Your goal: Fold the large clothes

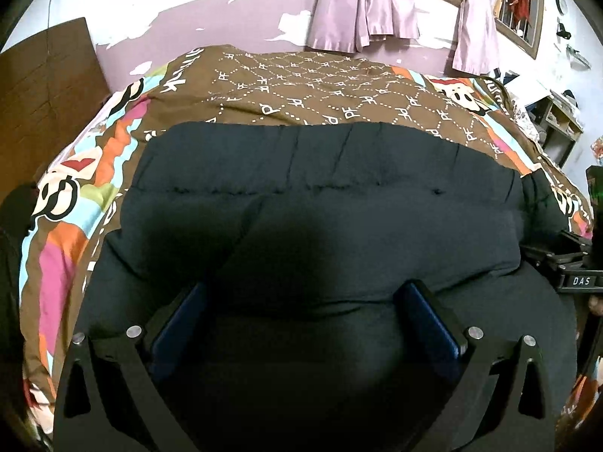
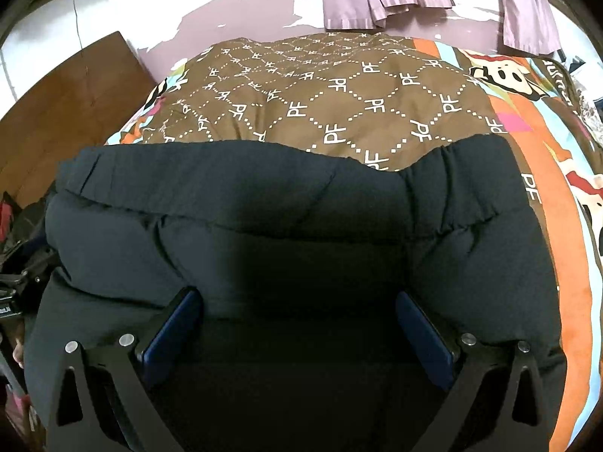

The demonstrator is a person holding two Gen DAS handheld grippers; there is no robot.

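1 dark padded jacket point(image 1: 324, 203) centre frame on 1 bed point(image 1: 301, 86) | left claw point(image 1: 305, 301) spread | right claw point(image 2: 299, 310) spread | 2 lilac curtains point(image 1: 361, 3) top

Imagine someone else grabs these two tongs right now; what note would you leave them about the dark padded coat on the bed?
Left tongs: open, fingers spread over the near part of the dark padded coat, gripping nothing.
Right tongs: open as well, over the same coat, gripping nothing.
Coat: lies across the near side of the patterned bedspread, elastic hem towards the far wall. A padded layer appears doubled over the near part, so one fold may be done; I cannot be sure.
Left to do: probably grip the near edge with both tongs, fold again into a smaller bundle, then smooth it.
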